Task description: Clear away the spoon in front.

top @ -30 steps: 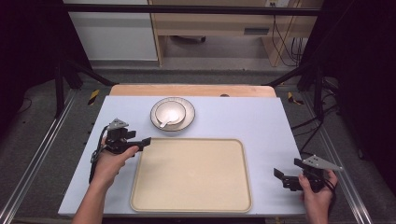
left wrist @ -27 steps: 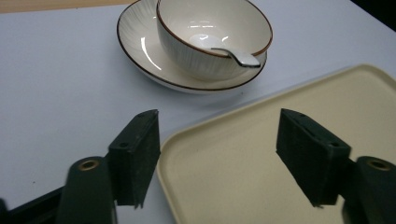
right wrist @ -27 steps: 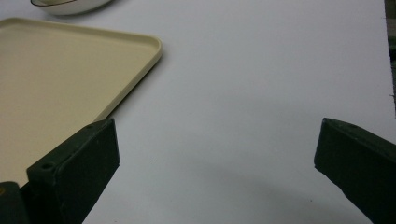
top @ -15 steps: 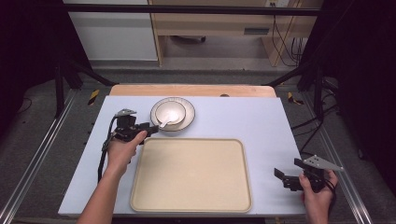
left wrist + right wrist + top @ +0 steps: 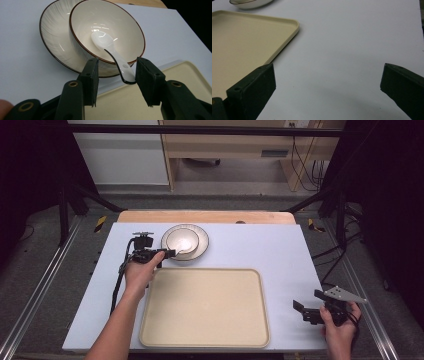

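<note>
High view: a pale blue table carries a cream tray at its 6 o'clock half; a striped plate sits at 11 o'clock of the tray, just beyond the tray's far rim; a brown-rimmed bowl stands on the plate, set toward the plate's 9 o'clock side; the left gripper, held in the person's left hand, points toward 3 o'clock with its tips at the plate's near-left edge; the right gripper, held in the right hand, lies at 3 o'clock of the tray, well apart from the dishes, with a grey three-cornered plate on top.

Left gripper view: the bowl holds a white ceramic spoon; the spoon's scoop lies in the bowl's hollow and its handle runs over the rim toward 5 o'clock; the left gripper has its jaws apart, one on either side of the handle's end; the handle's tip lies against or just beside the jaw at 3 o'clock, and clear of the other; the plate shows at 9 o'clock of the bowl; the tray lies at 4 o'clock.

Right gripper view: the right gripper has its jaws wide apart over bare table; the tray lies at 9 o'clock; the plate's edge shows at 11 o'clock.
</note>
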The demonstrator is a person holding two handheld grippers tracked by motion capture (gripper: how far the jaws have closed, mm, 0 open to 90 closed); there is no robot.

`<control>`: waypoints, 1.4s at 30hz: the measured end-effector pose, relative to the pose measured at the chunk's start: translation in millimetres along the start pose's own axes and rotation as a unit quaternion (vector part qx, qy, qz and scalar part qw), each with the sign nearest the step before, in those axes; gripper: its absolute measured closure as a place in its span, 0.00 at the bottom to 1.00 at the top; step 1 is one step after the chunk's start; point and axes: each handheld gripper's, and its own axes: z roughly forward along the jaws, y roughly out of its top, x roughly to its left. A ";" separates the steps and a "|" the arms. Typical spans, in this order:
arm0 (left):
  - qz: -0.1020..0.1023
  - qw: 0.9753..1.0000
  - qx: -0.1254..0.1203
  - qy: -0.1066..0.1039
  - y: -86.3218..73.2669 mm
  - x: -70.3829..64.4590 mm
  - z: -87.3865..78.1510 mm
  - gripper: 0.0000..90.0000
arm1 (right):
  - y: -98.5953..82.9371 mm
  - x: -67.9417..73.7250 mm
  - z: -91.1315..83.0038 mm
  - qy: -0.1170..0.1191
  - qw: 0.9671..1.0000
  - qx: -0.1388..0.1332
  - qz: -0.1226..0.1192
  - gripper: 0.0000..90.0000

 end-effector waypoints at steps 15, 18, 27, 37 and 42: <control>-0.032 0.999 0.021 -0.027 -2.4 2.4 13.4 0.91 | 0.7 -0.5 0.1 0.003 1.000 -0.001 0.000 0.01; -0.028 0.999 0.020 -0.024 -2.4 2.0 12.6 0.94 | 0.8 -0.8 -0.1 0.003 1.000 -0.002 0.000 0.01; 0.000 1.000 -0.001 -0.013 -1.4 -2.9 4.7 0.95 | 0.6 -0.6 -0.1 0.003 1.000 -0.002 0.001 0.01; 0.004 0.999 -0.027 -0.018 1.5 -7.4 -19.9 0.95 | 0.9 0.0 -0.3 0.003 1.000 -0.002 -0.001 0.01; 0.005 0.999 -0.044 -0.020 -1.4 -10.1 -32.8 0.95 | 1.1 0.6 0.0 0.002 1.000 -0.003 -0.001 0.01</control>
